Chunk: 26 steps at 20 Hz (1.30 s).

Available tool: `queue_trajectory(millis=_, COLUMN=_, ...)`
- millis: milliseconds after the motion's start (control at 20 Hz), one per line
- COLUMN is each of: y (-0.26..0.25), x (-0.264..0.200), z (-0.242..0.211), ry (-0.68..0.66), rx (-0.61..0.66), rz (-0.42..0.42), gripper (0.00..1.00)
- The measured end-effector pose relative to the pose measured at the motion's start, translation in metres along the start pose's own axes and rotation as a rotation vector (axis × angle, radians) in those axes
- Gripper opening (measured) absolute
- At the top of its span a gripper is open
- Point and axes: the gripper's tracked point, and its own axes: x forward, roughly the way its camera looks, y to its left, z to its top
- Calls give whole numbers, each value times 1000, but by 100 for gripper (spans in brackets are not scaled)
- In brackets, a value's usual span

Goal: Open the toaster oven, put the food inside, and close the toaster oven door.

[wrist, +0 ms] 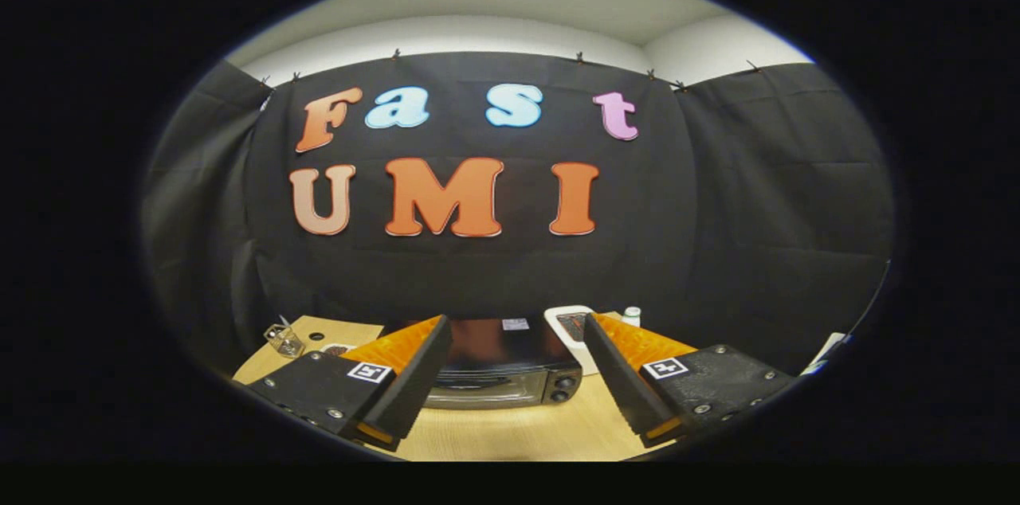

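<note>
toaster oven: on wooden table, just beyond the fingers, seen between them; long axis crosswise, door and knobs facing the gripper, door closed. gripper: fingers spread wide, holding nothing. white tray, small bottle behind, right.

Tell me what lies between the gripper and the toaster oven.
Bare wooden table in the gripper view; the open gripper hangs short of the toaster oven.

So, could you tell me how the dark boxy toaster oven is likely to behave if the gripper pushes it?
The dark boxy toaster oven looks wide and low, so tipping seems unlikely. On the smooth wooden table it may slide. The open gripper is short of it.
</note>
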Motion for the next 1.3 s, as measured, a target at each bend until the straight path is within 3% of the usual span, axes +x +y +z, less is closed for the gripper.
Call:
queue_trajectory(millis=350, y=28, x=52, z=-48, ry=132, rx=-54, rz=46, gripper=99)
queue_trajectory(millis=850, y=60, x=117, z=-154, ry=435, rx=-156, rz=132, gripper=100)
queue_trajectory(millis=1300, y=72, x=133, z=-183, ry=526, rx=-114, rz=181, gripper=100)
